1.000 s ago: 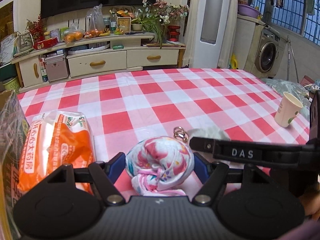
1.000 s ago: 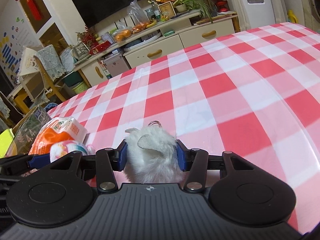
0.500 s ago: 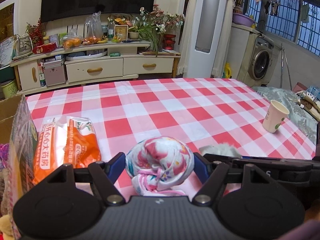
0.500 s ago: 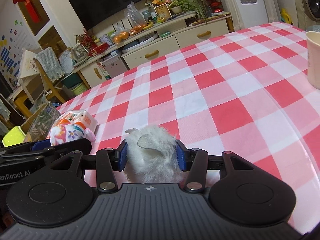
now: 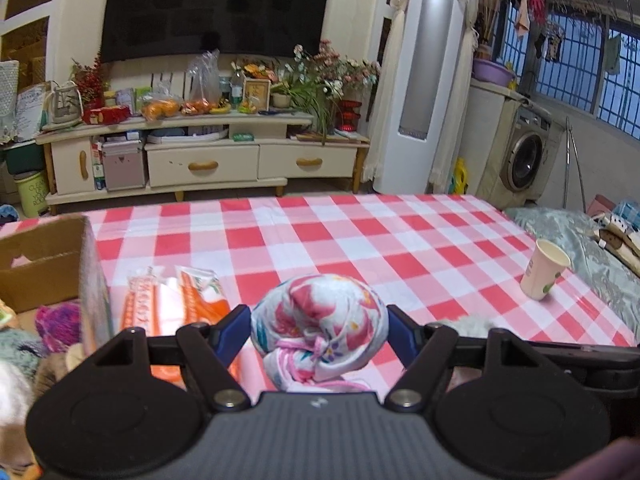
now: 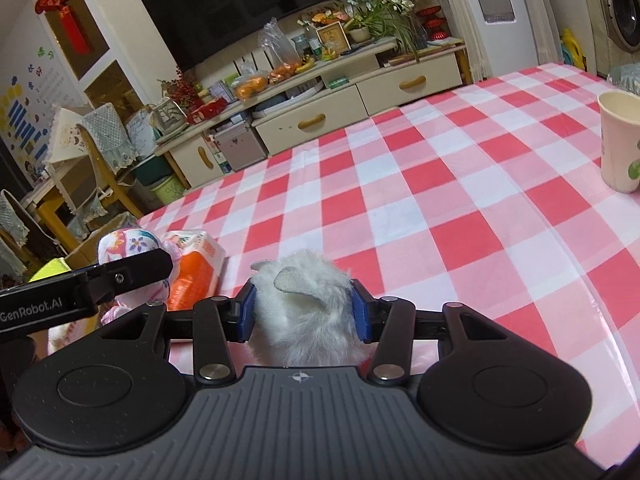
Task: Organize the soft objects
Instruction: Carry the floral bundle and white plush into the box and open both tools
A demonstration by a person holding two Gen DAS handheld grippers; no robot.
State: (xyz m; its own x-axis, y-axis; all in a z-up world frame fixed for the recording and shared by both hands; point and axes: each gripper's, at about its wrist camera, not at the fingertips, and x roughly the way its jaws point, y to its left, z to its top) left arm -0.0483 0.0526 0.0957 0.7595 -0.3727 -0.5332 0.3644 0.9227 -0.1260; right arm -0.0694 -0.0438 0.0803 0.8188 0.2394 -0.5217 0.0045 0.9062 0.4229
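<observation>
Jaws: the left gripper (image 5: 320,330) is clenched on a floral pink-and-white knotted cloth bundle (image 5: 320,328), the right gripper (image 6: 304,312) on a white fluffy plush toy (image 6: 306,312), both carried above the near edge of the red-and-white checked tablecloth (image 5: 360,248). Handling, judged: both light, soft and compressible, not fragile; best gripped across the bulging middle, since fur and loose cloth may slip. An open cardboard box (image 5: 44,264) of soft items sits at the left edge.

On the table (image 5: 400,240), a packet (image 5: 168,304) lies just right of a cardboard box (image 5: 44,264) at the left edge, and a paper cup (image 5: 544,274) stands near the right edge. A cloth bundle (image 5: 320,332) sits between the left claw's (image 5: 320,330) pads, above the table and right of the packet. To its right a furry toy (image 6: 306,312) sits between the right claw's (image 6: 305,312) pads.
</observation>
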